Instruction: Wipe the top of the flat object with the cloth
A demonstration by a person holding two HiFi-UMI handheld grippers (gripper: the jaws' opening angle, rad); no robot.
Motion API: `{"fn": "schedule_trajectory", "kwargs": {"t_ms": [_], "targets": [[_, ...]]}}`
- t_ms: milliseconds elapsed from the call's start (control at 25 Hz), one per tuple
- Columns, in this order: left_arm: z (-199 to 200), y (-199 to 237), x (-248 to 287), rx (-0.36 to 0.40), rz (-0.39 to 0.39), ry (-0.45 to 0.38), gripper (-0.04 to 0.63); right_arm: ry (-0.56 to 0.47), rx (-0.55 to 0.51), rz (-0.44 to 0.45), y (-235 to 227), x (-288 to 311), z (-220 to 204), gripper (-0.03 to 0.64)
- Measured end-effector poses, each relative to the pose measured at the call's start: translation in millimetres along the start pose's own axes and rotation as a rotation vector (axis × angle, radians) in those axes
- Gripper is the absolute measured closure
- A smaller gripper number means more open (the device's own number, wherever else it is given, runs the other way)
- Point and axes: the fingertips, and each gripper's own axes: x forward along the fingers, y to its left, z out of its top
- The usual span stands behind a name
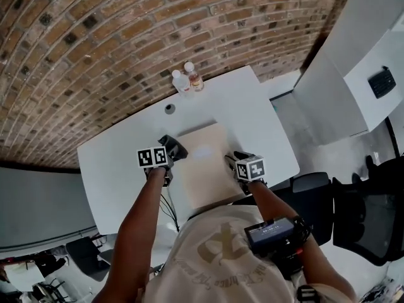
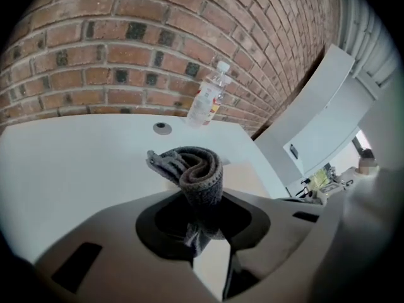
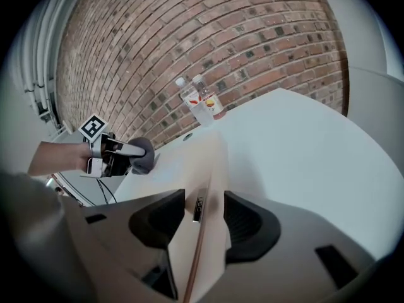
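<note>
The tan flat object (image 1: pixel 205 163) lies on the white surface (image 1: pixel 113 163), between your two tools. Your right tool (image 3: pixel 205 216) pinches its near right edge, with a pad to each side of the thin rim and the top stretching away ahead of the jaws. Your left tool (image 2: pixel 202 213) is pressed together on a dark grey cloth (image 2: pixel 199 172), which rises past the pads in a rolled fold. That bundle sits at the flat object's left edge, near its far corner, and it is not clear whether it touches the top. From the right tool, the left tool lies ahead and to the left, across the flat object. Two clear bottles (image 1: pixel 188 79) stand together at the surface's far edge, well beyond both tools. A small round grey cap (image 1: pixel 169 108) lies on the surface between the bottles and the left tool.
</note>
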Motion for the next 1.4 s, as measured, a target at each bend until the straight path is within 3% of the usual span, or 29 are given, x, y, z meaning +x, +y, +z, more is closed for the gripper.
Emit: {"fn": "schedule_trajectory", "kwargs": {"t_ms": [360,480,720,1080,1400], "targets": [[11,-142,41,0.137,-0.244,0.051,0.491,0.037,-0.047,0.102,3,2,-2,0.413],[2,-177,64,0.204,-0.285,0.096,0.491,0.038,-0.055,0.127,5,4,-2,0.411],[-20,-177,100,0.361,-0.113,0.223,0.491,0.058,-0.068,0.158,5,7,-3,0.411],[-23,-169,103,0.439,-0.025,0.287,0.491,0.047,-0.095,0.17,4,4,-1,0.411],[-34,-105,66,0.456,0.035,0.318,0.491,0.049,-0.075,0.12,2,6,-5,0.411]]}}
